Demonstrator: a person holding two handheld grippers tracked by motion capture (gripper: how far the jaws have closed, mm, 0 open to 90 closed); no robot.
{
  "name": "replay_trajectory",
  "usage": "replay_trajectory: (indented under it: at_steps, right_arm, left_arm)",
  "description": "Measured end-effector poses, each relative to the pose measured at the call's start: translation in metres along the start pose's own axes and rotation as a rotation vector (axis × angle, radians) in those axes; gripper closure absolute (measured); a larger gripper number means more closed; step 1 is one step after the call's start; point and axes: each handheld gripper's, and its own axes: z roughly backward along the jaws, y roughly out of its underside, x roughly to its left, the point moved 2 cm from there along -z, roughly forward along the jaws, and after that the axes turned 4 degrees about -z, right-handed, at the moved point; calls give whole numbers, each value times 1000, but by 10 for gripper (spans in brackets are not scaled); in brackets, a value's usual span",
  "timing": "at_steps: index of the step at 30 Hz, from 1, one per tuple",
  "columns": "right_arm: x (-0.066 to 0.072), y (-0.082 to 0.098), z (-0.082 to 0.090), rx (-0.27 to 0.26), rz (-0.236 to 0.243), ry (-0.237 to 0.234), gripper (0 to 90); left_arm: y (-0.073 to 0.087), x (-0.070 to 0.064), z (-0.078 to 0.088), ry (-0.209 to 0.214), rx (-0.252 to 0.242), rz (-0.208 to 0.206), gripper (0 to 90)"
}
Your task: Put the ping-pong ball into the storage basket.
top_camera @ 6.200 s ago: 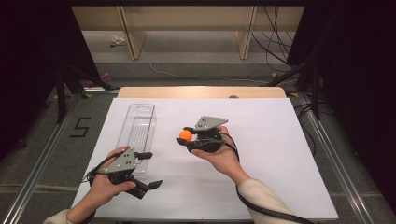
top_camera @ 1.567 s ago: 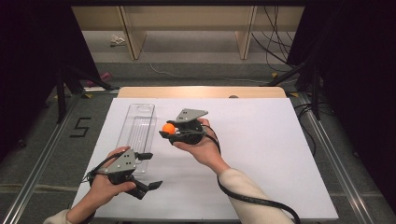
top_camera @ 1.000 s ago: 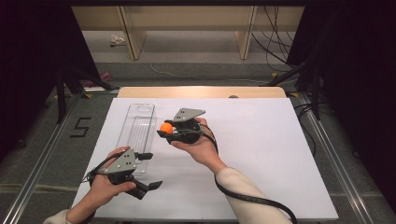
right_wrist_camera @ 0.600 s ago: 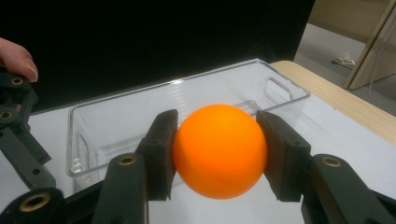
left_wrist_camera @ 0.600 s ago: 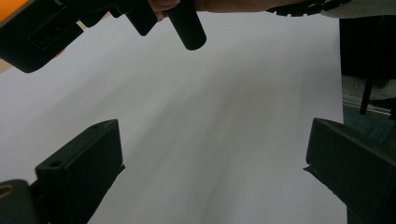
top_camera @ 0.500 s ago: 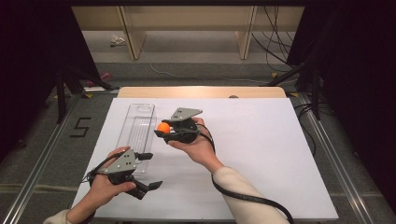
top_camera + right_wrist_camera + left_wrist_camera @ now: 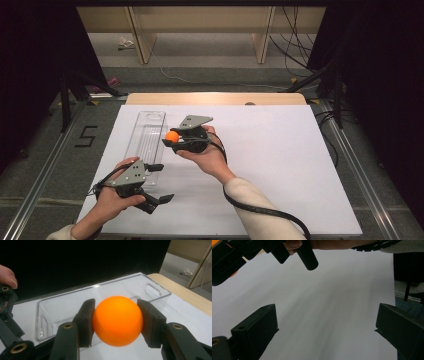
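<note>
We hold the orange ball point(image 7: 117, 320) clamped between the right gripper point(image 7: 172, 140) jaws, beside the clear tray's point(image 7: 145, 142) right rim, ready for dropping in. Left gripper point(image 7: 159, 200) rests open near the table's front-left corner. Since the earliest frame, the ball has travelled leftward toward the tray.

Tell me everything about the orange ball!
The ball is round, smooth and plain bright orange, maybe plastic, with a matte shine. The right tongs squeeze it between two black pads, one on each side. It hangs in the air beside the clear tray, just above the white table, not yet over the tray. Nothing else touches it.
</note>
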Motion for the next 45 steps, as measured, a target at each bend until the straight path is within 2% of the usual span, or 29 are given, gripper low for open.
replay_trajectory:
  at_steps: [45]
  right_arm:
    - [0,-15,-17,31,18,-12,517]
  left_arm:
    - [0,-1,0,5,1,-4,36]
